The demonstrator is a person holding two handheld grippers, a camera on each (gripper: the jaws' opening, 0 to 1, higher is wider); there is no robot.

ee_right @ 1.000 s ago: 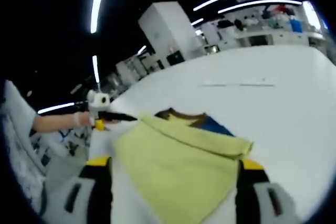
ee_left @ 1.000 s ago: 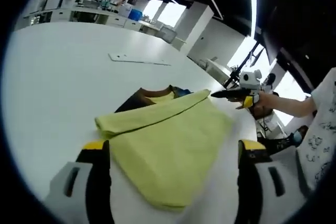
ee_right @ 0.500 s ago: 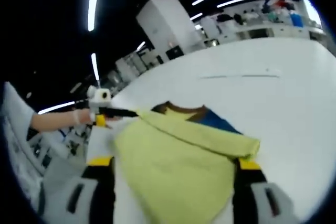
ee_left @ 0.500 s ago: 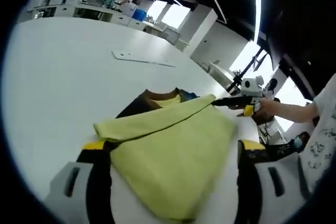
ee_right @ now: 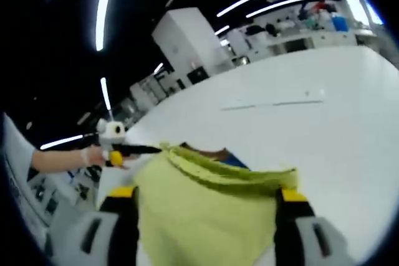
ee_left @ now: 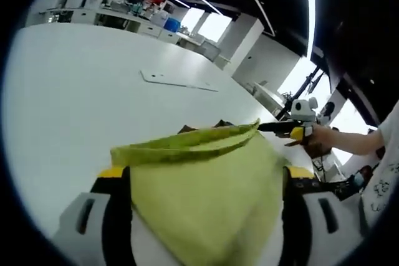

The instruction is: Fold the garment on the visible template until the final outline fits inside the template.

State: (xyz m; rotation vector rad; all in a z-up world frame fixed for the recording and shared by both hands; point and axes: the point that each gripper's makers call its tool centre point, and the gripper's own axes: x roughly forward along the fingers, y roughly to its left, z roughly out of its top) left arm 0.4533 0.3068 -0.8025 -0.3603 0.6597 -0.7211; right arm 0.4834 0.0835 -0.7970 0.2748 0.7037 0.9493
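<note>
white table (ee_left: pixel 75 91), lab room behind | yellow garment (ee_left: pixel 206 191) lifted off it | left gripper (ee_right: pixel 134 149) and right gripper (ee_left: pixel 274 128) each pinch a fold corner

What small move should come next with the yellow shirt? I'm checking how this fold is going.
Probably carry the lifted edge forward and lay it down. The yellow shirt hangs between both views' jaws, its folded edge raised above the white table. The right gripper pinches one corner, the left gripper the other. The dark collar still peeks out beyond the fold.
</note>
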